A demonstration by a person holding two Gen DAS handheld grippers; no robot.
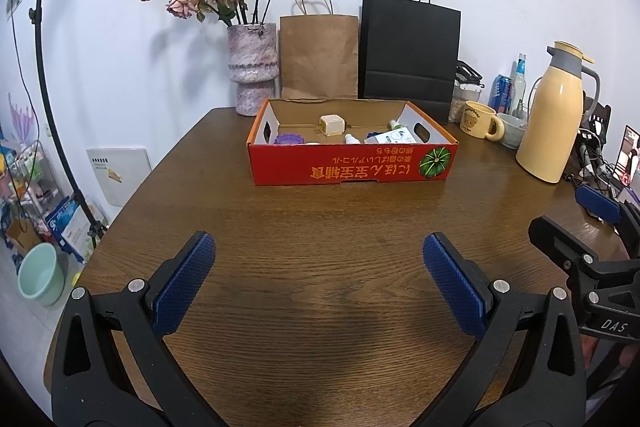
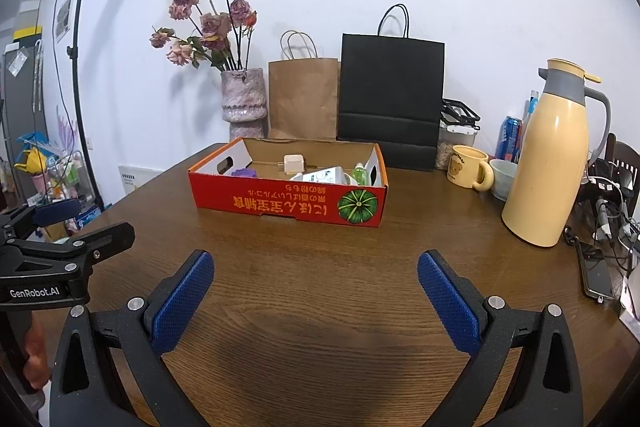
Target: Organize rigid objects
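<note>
A red cardboard box (image 1: 352, 163) (image 2: 288, 203) sits on the brown wooden table, toward the back. Inside it lie a cream cube (image 1: 332, 125) (image 2: 293, 163), a purple round piece (image 1: 289, 139) (image 2: 244, 172), a small white bottle (image 1: 351, 139), a white carton (image 1: 394, 137) (image 2: 326, 175) and a green-capped bottle (image 2: 360, 174). My left gripper (image 1: 319, 263) is open and empty over bare table, in front of the box. My right gripper (image 2: 315, 277) is open and empty, also in front of the box, to the right of the left one.
Behind the box stand a vase of dried roses (image 1: 253, 71), a brown paper bag (image 1: 319, 57) and a black paper bag (image 1: 410, 51). At the right are a yellow thermos (image 2: 548, 155), a yellow mug (image 2: 470, 167), cans, cables and a phone (image 2: 596, 277).
</note>
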